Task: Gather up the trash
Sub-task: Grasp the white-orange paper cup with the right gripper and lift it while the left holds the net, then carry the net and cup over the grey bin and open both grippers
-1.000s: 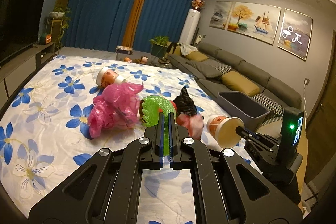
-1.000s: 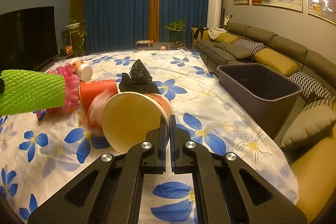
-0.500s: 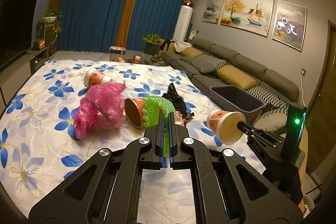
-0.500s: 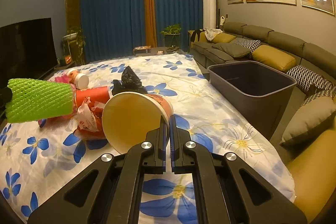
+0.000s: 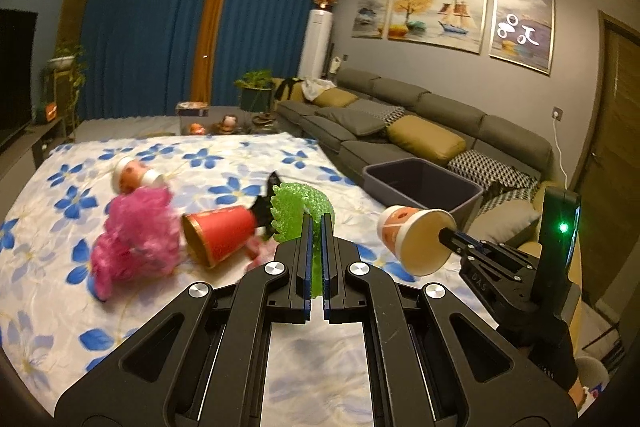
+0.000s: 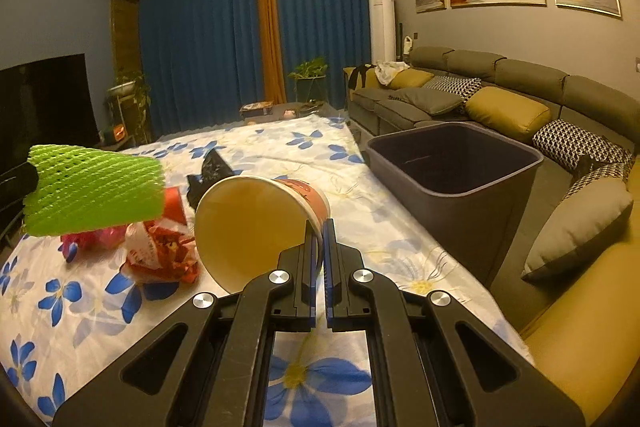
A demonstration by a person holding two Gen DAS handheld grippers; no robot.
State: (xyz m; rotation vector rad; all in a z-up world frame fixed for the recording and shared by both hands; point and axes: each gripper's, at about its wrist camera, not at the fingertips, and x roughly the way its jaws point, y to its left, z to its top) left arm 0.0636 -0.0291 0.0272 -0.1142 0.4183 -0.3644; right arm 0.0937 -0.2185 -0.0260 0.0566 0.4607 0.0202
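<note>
Over the floral worktop [image 6: 240,155], your left gripper [image 5: 316,223] clamps green foam netting [image 5: 296,211] and your right gripper [image 6: 319,227] pinches a paper cup's [image 6: 256,223] rim, both lifted clear to carry to the grey bin [image 6: 456,163].

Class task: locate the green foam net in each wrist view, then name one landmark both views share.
Left wrist: the green foam net sits at centre, clamped in the left gripper jaws.
Right wrist: the same net shows at the left edge, held above the floral sheet.
Shared landmark: the grey bin beside the sofa.
</note>
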